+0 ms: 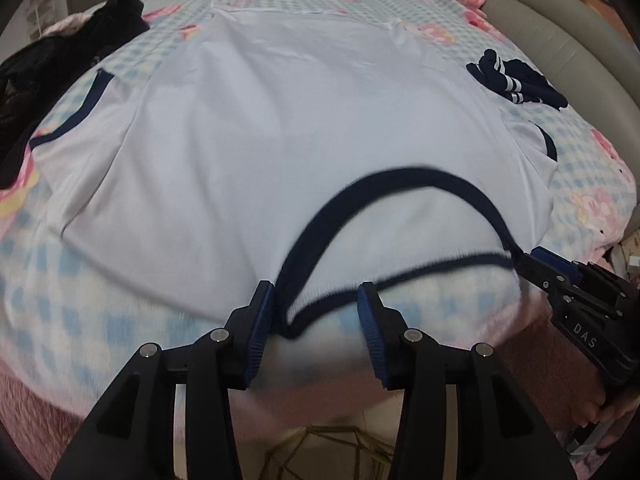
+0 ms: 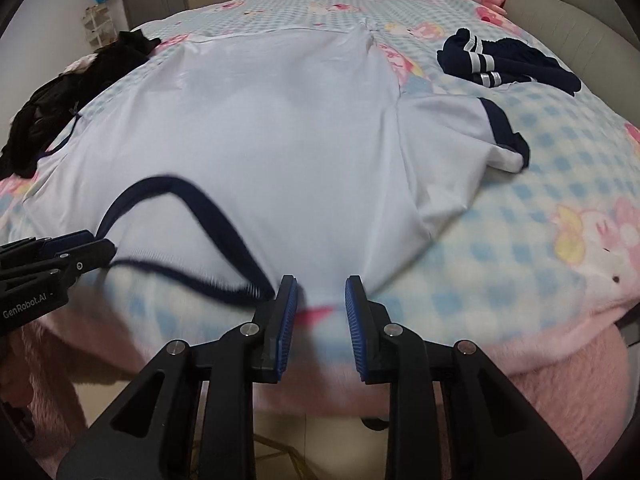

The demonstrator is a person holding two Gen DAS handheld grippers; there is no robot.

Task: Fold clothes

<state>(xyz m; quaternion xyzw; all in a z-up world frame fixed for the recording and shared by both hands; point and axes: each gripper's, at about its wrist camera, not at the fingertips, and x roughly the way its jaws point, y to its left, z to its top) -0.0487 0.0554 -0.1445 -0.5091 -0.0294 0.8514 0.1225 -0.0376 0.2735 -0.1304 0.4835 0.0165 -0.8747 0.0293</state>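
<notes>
Smooth white shirt (image 1: 280, 120), navy-ribbed collar (image 1: 400, 176) perhaps between parted left gripper (image 1: 316, 304) fingers.

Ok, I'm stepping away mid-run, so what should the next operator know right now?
Left gripper: open, jaws either side of the navy collar end.
Right gripper: open at the white T-shirt near edge, beside the collar.
T-shirt lies spread on the checked blanket, sleeves out; no fold made yet.
Navy striped garment and black garment lie crumpled at the sides.
Left: every fold.
</notes>
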